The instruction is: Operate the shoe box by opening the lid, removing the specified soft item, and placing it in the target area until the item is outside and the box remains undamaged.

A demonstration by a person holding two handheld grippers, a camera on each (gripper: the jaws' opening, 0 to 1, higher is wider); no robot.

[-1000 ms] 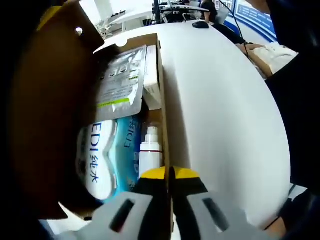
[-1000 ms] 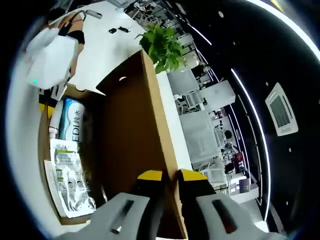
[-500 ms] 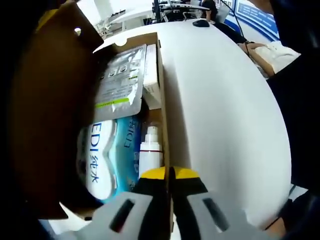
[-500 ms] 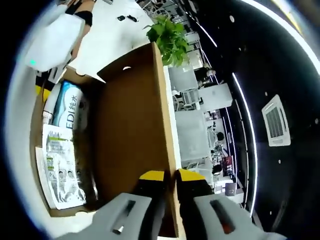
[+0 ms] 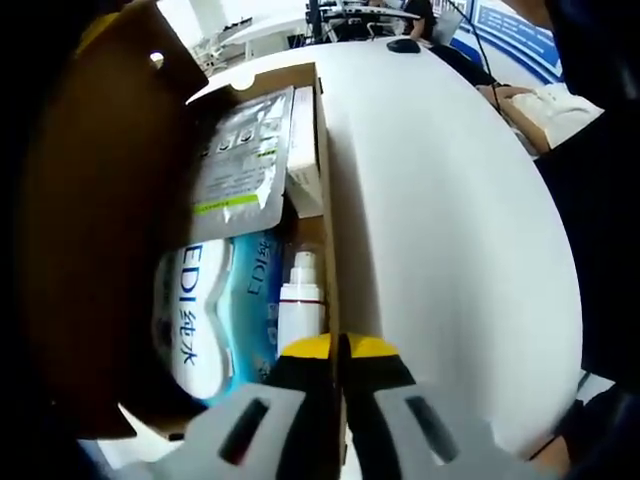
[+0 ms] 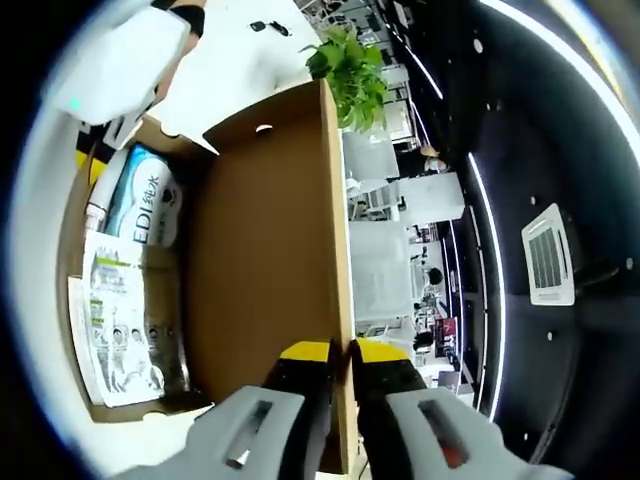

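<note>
An open brown shoe box (image 5: pixel 325 200) lies on a white table (image 5: pixel 450 230). My left gripper (image 5: pixel 340 345) is shut on the box's side wall. Inside lie a soft blue-and-white pack marked EDI (image 5: pixel 205 310), a silver pouch (image 5: pixel 240 160), a white bottle (image 5: pixel 300 300) and a small white carton (image 5: pixel 303 150). The lid (image 5: pixel 90 250) stands raised at the left. In the right gripper view, my right gripper (image 6: pixel 343 350) is shut on the lid's (image 6: pixel 270 250) free edge. The EDI pack (image 6: pixel 145 205) and pouch (image 6: pixel 115 330) lie below it, and the left gripper (image 6: pixel 88 160) holds the far wall.
A green plant (image 6: pixel 355 60) stands beyond the lid. Desks with a dark mouse (image 5: pixel 403 47) are at the table's far side. A person's dark sleeve (image 5: pixel 600 200) is at the right of the left gripper view. Bare tabletop stretches to the right of the box.
My right gripper has swung with the lid's edge, and the lid stands a little more open. The left gripper and the box's contents have not moved.
</note>
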